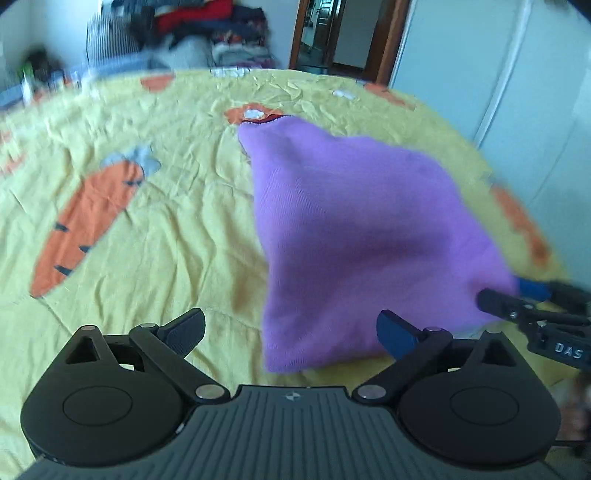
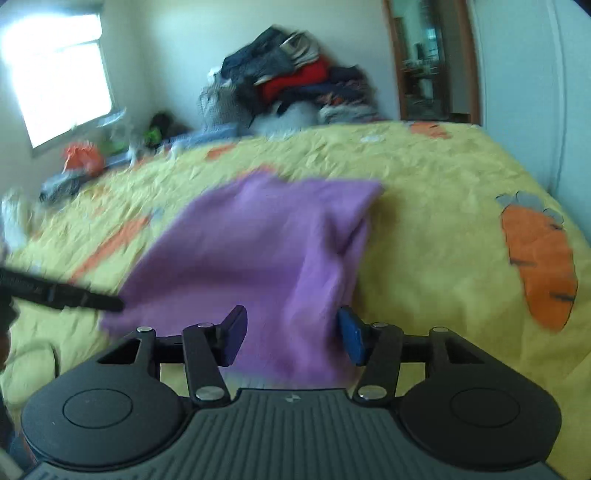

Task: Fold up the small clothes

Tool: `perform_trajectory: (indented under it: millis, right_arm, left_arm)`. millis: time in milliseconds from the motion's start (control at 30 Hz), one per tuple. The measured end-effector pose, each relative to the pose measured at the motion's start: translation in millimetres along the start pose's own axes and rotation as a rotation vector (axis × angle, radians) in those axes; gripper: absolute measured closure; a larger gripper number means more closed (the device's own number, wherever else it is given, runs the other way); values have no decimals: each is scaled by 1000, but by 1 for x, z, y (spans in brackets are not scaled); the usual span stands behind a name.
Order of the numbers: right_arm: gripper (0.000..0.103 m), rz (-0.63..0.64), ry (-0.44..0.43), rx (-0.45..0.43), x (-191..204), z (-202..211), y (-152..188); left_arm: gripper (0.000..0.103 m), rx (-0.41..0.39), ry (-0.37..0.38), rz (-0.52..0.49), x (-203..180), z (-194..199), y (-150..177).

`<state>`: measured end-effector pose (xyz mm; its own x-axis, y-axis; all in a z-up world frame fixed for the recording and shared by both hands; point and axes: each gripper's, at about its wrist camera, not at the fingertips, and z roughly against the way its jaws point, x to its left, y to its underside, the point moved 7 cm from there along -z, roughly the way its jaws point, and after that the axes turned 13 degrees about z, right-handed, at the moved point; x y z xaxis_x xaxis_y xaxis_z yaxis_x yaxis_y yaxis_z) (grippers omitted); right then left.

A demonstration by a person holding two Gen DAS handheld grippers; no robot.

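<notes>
A small purple garment [image 1: 354, 229] lies on the yellow carrot-print bedspread [image 1: 155, 236], its near edge lifted. My left gripper [image 1: 291, 332] is open, its fingers wide apart at the garment's near left edge. In the left wrist view my right gripper [image 1: 517, 291] reaches in from the right at the garment's right corner. In the right wrist view the garment [image 2: 258, 251] hangs between my right gripper's [image 2: 291, 336] fingers, which stand apart. The left gripper's finger [image 2: 74, 297] touches the garment's left edge there.
A pile of clothes [image 2: 295, 85] sits beyond the bed's far edge. More items [image 2: 81, 158] lie by the window at the far left. A doorway [image 1: 332, 33] and a white wardrobe [image 1: 498, 74] stand at the right.
</notes>
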<state>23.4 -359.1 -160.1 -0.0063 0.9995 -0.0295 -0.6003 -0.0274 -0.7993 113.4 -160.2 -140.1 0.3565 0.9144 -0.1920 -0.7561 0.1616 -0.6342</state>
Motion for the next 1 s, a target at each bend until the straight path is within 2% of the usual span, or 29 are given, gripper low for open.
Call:
perform_trajectory:
  millis: [67,100,200,233,300,433,567,633,667,700,900,1000]
  right_arm:
    - [49,30,24,41,3,-7,7]
    - [47,28,32,42,2,-6,7]
    - [44,-21,53,33,-3,9,5]
    - [42,-18,63,21,-1,16,6]
    - [30,16,57,9,9,29,9]
    - [26,87,82,23,32,41,22]
    - [23,88,102,75,36,26,33]
    - [15,73,112,87,33,17,36]
    - [6,49,115,92,30,15,36]
    - [4,37,114,97,27,12,35]
    - [0,46,115,125,24,-3,26]
    - [0,49,129,101,26,-7,25]
  left_arm:
    - [5,26,-38,-36,-11,-16,10]
    - [2,40,-52,-32,-13,-24,13]
    - [1,16,-70,12,-13,-20,17]
    - [1,16,-69,22,-12,-17,17]
    - [0,10,-82,46,-9,-11,19]
    - [0,33,-84,47,-8,-8,32]
    - [0,35,-95,24,-5,-11,40]
    - [0,34,-95,30,-4,-11,40]
    - [0,35,-97,30,-4,-11,40]
    - [0,32,-98,33,-4,-11,40]
    - [0,21,-115,44,-6,-12,40]
    - [0,22,-121,52,-6,-12,40]
